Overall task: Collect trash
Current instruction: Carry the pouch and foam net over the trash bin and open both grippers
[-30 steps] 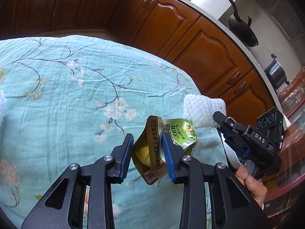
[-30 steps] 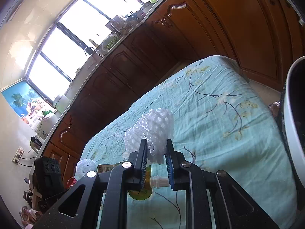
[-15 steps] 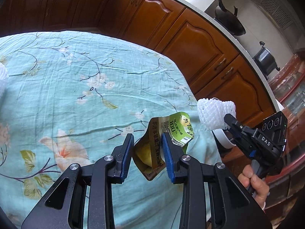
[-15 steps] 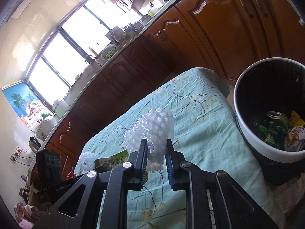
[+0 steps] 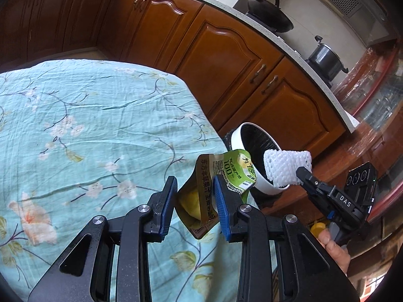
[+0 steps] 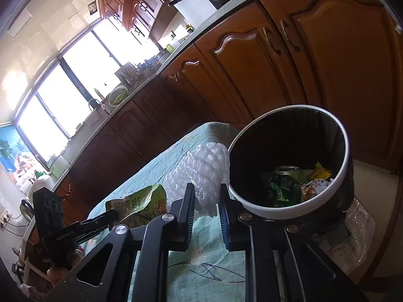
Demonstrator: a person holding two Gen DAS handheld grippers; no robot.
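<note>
Both jaws are clamped, right gripper (image 6: 206, 216) on the white foam net (image 6: 201, 173), left gripper (image 5: 194, 201) on the green juice pouch (image 5: 221, 176), both beside the trash bin (image 6: 345, 136) past the desk (image 5: 88, 125) edge, so I'd centre each over the opening before letting go.

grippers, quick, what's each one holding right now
Left gripper: shut on the green juice pouch.
Right gripper: shut on the white foam fruit net.

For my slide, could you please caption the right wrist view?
Right gripper carries white foam netting toward the bin beside the table, with the left gripper's green pouch following.
</note>
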